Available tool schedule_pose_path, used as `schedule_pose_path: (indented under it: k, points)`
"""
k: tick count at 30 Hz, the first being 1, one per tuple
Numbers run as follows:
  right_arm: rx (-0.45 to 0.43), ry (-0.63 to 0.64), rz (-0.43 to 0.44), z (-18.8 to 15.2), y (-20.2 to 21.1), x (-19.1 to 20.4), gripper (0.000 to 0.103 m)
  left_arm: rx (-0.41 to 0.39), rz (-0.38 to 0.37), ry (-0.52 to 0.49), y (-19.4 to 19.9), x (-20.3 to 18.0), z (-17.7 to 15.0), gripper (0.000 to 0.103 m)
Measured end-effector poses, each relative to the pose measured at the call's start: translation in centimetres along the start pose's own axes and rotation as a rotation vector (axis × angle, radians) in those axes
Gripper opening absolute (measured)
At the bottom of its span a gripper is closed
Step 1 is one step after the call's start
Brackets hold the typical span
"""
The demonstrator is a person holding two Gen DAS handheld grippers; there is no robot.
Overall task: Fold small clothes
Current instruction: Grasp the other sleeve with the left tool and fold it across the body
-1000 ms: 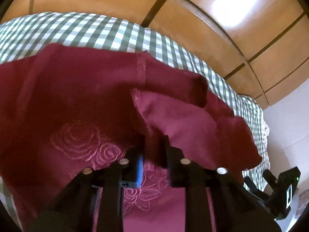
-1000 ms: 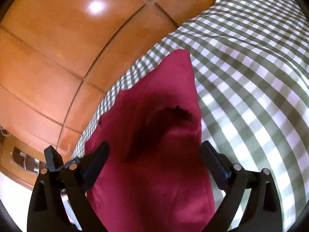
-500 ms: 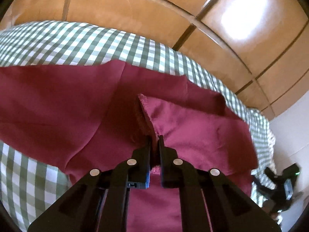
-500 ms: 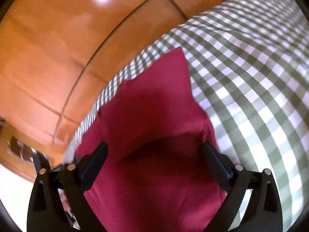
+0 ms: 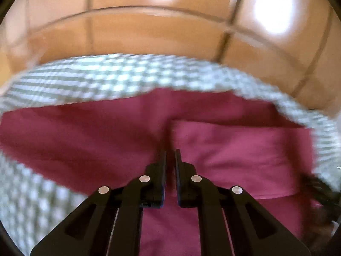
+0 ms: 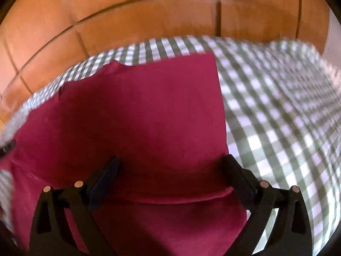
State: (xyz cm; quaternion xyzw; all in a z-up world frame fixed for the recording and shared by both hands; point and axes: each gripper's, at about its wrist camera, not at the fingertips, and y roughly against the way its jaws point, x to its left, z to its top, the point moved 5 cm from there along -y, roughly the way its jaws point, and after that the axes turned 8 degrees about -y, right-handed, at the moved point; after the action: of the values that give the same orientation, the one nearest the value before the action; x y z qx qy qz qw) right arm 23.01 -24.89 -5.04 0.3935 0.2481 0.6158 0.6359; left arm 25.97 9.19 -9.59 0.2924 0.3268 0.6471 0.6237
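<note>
maroon garment (image 5: 89,140) flat on checked cloth (image 6: 287,117), partly folded: one flap (image 5: 234,160) doubled over, further folds left, final shape not yet reached. long axis apparently across the left-wrist view, hem toward tiled floor (image 5: 149,32). left gripper (image 5: 170,155) clenched on flap edge. right gripper (image 6: 171,164) released, jaws wide, hovering over garment.

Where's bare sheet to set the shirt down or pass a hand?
Free: checked sheet to the right of the maroon garment, and a strip between its far edge and the tiled floor. Crowded: garment middle, under the open right gripper; left gripper pinches a fold.
</note>
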Motion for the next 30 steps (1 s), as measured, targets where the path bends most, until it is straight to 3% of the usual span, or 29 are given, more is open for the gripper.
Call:
schedule_pose_path:
  k: [3, 7, 10, 11, 12, 13, 14, 17, 20, 21, 23, 26, 30]
  points:
    - [-0.010, 0.001, -0.003, -0.1, -0.2, 0.0, 0.100, -0.058, -0.084, 0.089, 1.3, 0.5, -0.1, 0.007]
    - [-0.018, 0.017, -0.023, -0.2, -0.2, 0.5, 0.101, -0.097, -0.166, -0.001, 1.8, -3.0, 0.5, 0.007]
    - [-0.018, 0.017, -0.022, -0.2, -0.5, 0.6, 0.101, -0.046, -0.174, -0.023, -0.8, -4.8, 1.1, 0.007]
    - [-0.018, 0.017, -0.023, 0.0, -0.6, 0.8, 0.101, -0.019, -0.165, -0.018, -1.9, -4.8, 1.1, 0.016]
    - [-0.019, 0.018, -0.023, 0.0, -0.6, 0.8, 0.101, 0.022, -0.142, -0.013, -3.4, -4.6, 0.8, 0.034]
    - [-0.020, 0.018, -0.020, -0.1, -0.4, 0.6, 0.101, 0.056, -0.129, -0.020, -4.9, -4.5, 0.5, 0.034]
    - [-0.021, 0.016, -0.015, -0.1, -0.4, 0.6, 0.101, 0.011, -0.122, -0.048, -5.1, -4.6, 0.4, 0.034]
    - [-0.023, 0.014, -0.010, -0.3, -0.4, 0.4, 0.101, 0.007, -0.100, -0.085, -4.3, -4.8, 0.0, 0.034]
    - [-0.024, 0.015, -0.011, -0.3, -0.3, 0.4, 0.101, 0.027, -0.119, -0.032, -2.7, -3.8, -0.5, 0.038]
    - [-0.025, 0.015, -0.011, -0.3, -0.3, 0.4, 0.101, 0.024, -0.132, -0.006, -1.7, -3.2, -0.8, 0.053]
    - [-0.026, 0.016, -0.012, -0.3, -0.3, 0.3, 0.101, 0.032, -0.079, 0.042, -0.5, -1.7, -1.6, 0.077]
    - [-0.027, 0.018, -0.014, -0.3, -0.3, 0.3, 0.101, 0.005, -0.111, 0.155, 2.2, 1.7, -3.1, 0.077]
    - [-0.032, 0.024, -0.023, -0.4, -0.2, 0.4, 0.101, 0.005, -0.080, 0.306, 4.5, 7.6, -6.2, 0.077]
